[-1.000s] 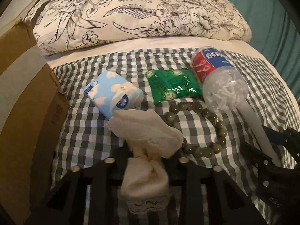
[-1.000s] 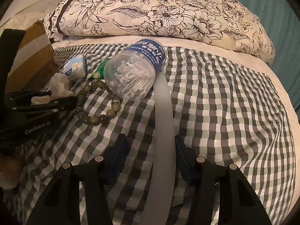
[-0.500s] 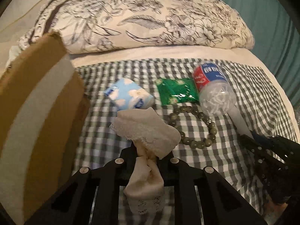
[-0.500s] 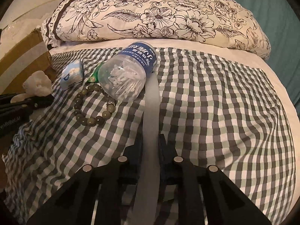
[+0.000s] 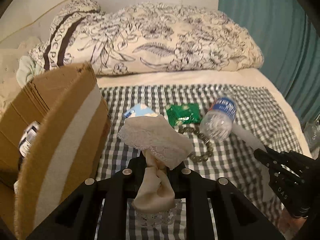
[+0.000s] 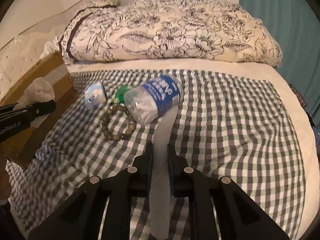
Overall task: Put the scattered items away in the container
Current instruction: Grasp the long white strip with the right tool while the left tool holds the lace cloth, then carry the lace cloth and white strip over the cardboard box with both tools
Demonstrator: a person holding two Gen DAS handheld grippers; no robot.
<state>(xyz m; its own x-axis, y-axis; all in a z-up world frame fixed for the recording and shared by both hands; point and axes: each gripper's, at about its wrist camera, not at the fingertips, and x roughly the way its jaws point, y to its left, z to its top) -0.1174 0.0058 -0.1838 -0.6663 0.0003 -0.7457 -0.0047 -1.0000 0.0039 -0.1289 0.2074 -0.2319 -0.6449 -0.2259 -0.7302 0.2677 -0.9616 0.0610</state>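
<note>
The bed (image 6: 230, 120) has a checked cloth (image 6: 240, 140) on it; on the cloth lie a blue tissue pack (image 6: 94, 96), a green packet (image 5: 183, 113), a ring of beads (image 6: 116, 126) and a cardboard box (image 5: 60, 120); a flowery pillow (image 6: 170, 30) lies behind.

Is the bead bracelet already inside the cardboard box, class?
No, the bead bracelet lies on the checked blanket beside the plastic bottle, outside the cardboard box.

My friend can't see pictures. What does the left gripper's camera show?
The left gripper pinches a cream lacy sock above a checkered bedspread, beside an open cardboard box. Behind lie a tissue pack, green packet, bead bracelet and plastic bottle.
</note>
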